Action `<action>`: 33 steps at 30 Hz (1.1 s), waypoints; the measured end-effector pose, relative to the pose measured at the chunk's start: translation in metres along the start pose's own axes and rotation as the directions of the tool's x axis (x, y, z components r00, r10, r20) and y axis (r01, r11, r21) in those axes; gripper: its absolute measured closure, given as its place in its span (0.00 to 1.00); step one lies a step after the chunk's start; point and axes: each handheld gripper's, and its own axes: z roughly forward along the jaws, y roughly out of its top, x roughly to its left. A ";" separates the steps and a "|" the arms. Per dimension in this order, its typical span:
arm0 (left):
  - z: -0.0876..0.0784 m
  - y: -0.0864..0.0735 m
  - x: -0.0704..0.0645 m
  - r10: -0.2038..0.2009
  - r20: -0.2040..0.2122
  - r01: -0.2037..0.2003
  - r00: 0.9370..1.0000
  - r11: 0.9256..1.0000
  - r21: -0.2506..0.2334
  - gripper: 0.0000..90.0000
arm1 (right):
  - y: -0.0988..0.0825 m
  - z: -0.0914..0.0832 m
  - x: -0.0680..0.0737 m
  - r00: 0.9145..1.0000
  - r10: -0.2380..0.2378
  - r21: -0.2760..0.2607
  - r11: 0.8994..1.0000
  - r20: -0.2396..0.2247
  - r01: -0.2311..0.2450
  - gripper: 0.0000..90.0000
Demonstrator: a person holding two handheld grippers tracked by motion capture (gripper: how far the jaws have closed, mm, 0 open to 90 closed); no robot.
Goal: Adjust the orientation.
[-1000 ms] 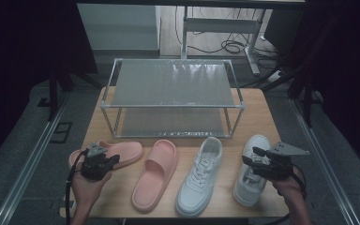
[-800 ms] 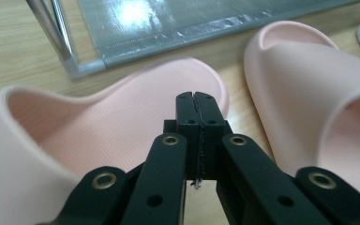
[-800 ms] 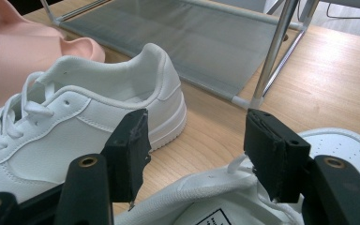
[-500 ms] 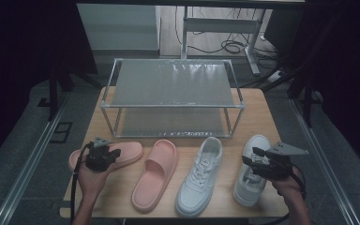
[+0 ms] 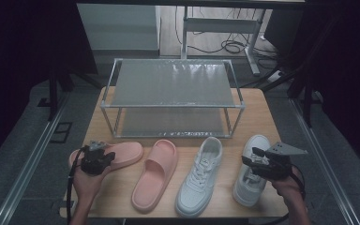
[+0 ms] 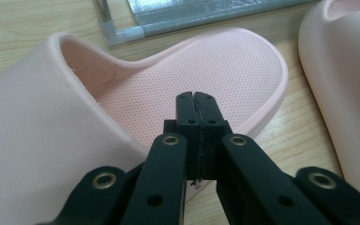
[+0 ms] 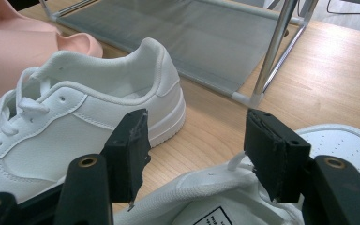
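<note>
My left gripper (image 5: pixel 103 157) hovers over the heel end of the left pink slipper (image 5: pixel 124 153). Its jaws are shut with nothing between them, the tips (image 6: pixel 197 101) just above the dotted footbed (image 6: pixel 225 70). A second pink slipper (image 5: pixel 154 174) lies to its right. Two white sneakers follow, one in the middle (image 5: pixel 199 176) and one at the right (image 5: pixel 253 180). My right gripper (image 5: pixel 250 157) is open over the right sneaker's collar (image 7: pixel 215 199), pads (image 7: pixel 132 143) apart on either side of the opening and touching nothing.
A metal two-shelf shoe rack (image 5: pixel 173 105) stands behind the shoes on the wooden table (image 5: pixel 258 117). Its corner post (image 7: pixel 274 47) rises just ahead of the right gripper. The table's front edge lies close below the shoes.
The left gripper has shifted only slightly over the pink slipper. The right gripper and all the shoes are where they were.
</note>
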 end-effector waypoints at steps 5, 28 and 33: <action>-0.002 -0.003 -0.002 0.009 -0.003 -0.009 1.000 1.000 0.003 1.00 | 0.001 -0.002 0.001 1.000 -0.004 -0.004 1.000 0.002 0.004 0.45; -0.018 -0.021 0.000 -0.003 0.020 0.003 1.000 1.000 -0.006 1.00 | 0.001 -0.003 0.001 1.000 -0.006 -0.007 1.000 0.010 0.006 0.45; -0.020 -0.023 0.000 -0.005 0.023 0.005 1.000 1.000 -0.005 1.00 | 0.001 -0.004 0.001 1.000 -0.005 -0.006 1.000 0.012 0.006 0.45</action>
